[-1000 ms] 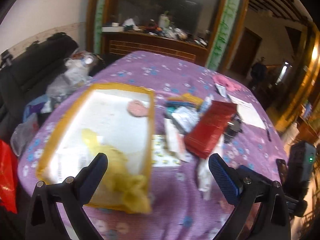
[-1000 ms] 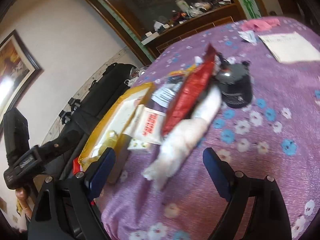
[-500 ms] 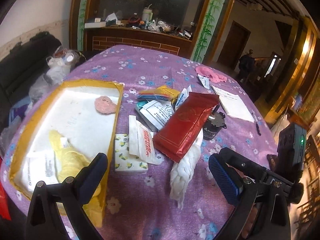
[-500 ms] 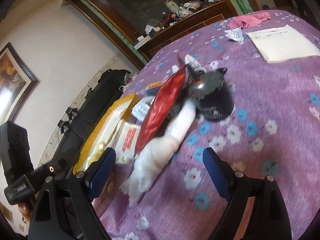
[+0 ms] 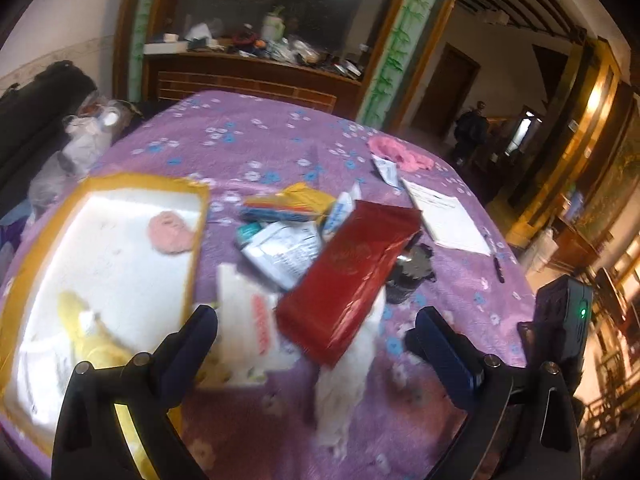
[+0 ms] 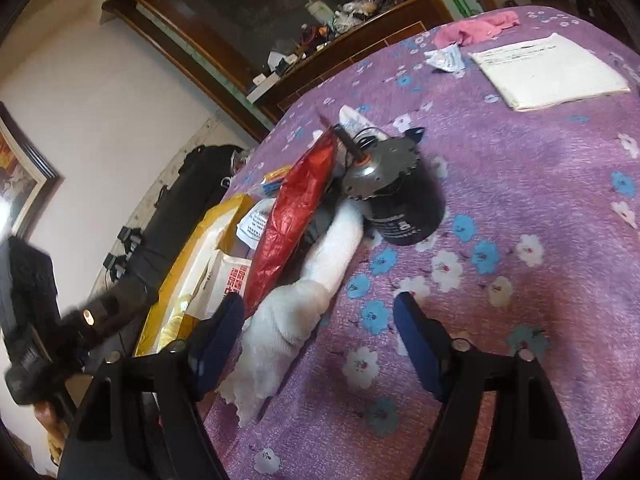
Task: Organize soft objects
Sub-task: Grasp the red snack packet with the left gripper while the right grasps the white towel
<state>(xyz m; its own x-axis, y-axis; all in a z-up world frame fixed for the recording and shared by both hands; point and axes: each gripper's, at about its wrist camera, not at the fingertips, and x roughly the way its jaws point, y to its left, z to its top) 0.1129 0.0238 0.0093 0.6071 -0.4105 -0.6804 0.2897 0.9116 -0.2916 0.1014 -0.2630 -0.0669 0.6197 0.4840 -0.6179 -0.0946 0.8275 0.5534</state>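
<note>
A white fluffy cloth [image 6: 304, 308] lies on the purple flowered tablecloth, partly under a red foil bag [image 6: 296, 216]; both also show in the left wrist view, the cloth [image 5: 344, 380] and the bag [image 5: 348, 276]. My right gripper [image 6: 320, 340] is open, its left finger over the cloth's near end. My left gripper [image 5: 316, 340] is open and empty above the cloth and bag. A yellow-rimmed tray [image 5: 36, 240] at left holds a pink soft item [image 5: 170, 232] and a yellow cloth [image 5: 88, 328]. A pink cloth [image 5: 400, 154] lies far back.
A black motor with a toothed disc [image 6: 396, 196] stands beside the bag. Tissue packs [image 5: 248, 320], a white packet [image 5: 284, 256] and a colourful packet [image 5: 288, 204] lie mid-table. A paper pad [image 6: 548, 68] lies at right. A black sofa [image 5: 32, 112] is left of the table.
My left gripper has swung right and come lower over the red bag and white cloth. My right gripper has moved closer to the white cloth. Both stay open.
</note>
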